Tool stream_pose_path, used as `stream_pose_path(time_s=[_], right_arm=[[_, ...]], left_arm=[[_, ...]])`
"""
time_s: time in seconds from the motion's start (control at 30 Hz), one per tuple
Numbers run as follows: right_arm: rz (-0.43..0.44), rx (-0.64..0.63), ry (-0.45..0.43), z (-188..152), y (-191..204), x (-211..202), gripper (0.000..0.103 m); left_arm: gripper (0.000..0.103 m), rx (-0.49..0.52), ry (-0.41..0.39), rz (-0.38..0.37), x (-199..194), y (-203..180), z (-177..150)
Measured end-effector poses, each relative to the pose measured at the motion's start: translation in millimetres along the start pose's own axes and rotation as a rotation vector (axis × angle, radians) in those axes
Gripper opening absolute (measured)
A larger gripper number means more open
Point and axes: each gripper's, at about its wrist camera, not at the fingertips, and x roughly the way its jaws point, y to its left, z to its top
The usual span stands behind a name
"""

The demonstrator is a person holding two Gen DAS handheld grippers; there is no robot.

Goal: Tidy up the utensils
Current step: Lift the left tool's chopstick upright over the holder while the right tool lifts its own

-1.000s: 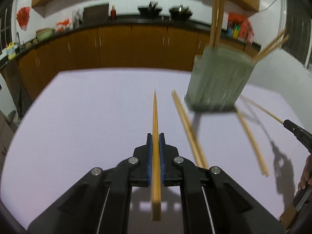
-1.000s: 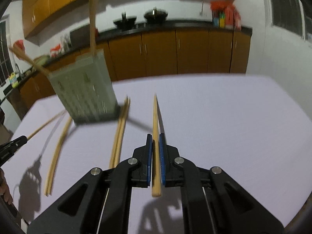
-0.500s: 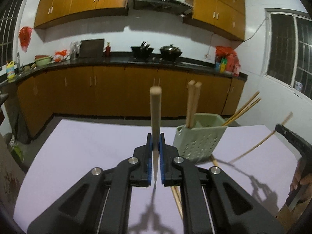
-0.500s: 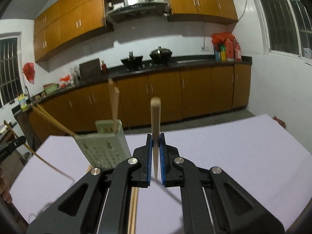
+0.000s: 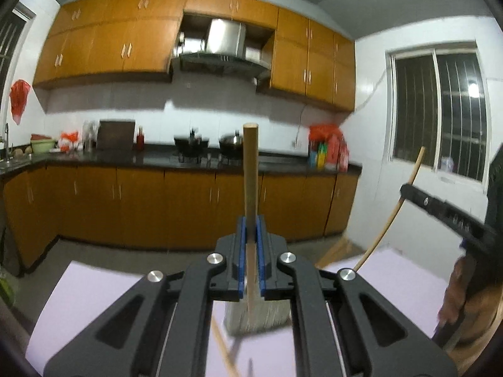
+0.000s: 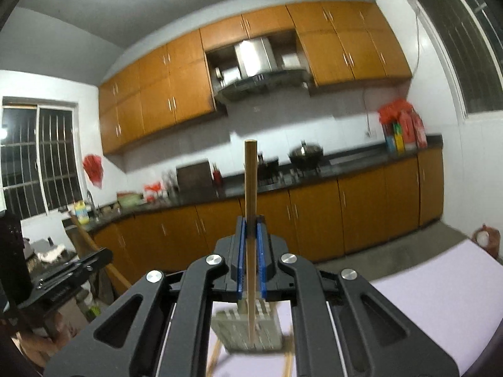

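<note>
Left tool [image 5: 250,245] clamping upright chopstick [image 5: 251,169], green holder [image 5: 257,315] below on lilac table [image 5: 88,295]

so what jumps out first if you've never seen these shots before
A wooden chopstick stands nearly upright dead centre in the left wrist view, clamped by the left gripper. The right wrist view shows the same thing: a second chopstick pinched in the right gripper. Low down, partly hidden behind each gripper, a pale green slotted holder sits on the lilac table, with orange kitchen cabinets behind.
</note>
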Motion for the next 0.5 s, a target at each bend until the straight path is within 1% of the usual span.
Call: stream_pose_path(time_s=[0.13,0.23,0.33,0.37,0.5], right_arm=[[-0.015,-0.038,-0.085,0.2,13.7,19.5,0.008],[-0.032,-0.069,-0.101,-10.9,19.2,39.8,0.008],[-0.047,-0.078,-0.068,-26.2,18.4,62.7,0.008],[-0.050,-0.069,-0.040,-34.3,14.7,73.2,0.008],[-0.055,-0.046,0.037,-52.2,12.1,87.4,0.008]], left_arm=[[0.007,-0.018,-0.098,0.042,21.2,-7.4,13.1],[0.007,-0.029,-0.117,0.064,37.2,-7.5,11.9],[0.007,-0.037,-0.096,0.066,57.1,-6.8,-1.4],[0.007,-0.040,-0.087,0.063,64.1,-6.3,-8.5],[0.007,-0.055,-0.045,0.043,78.7,-2.2,-31.4]])
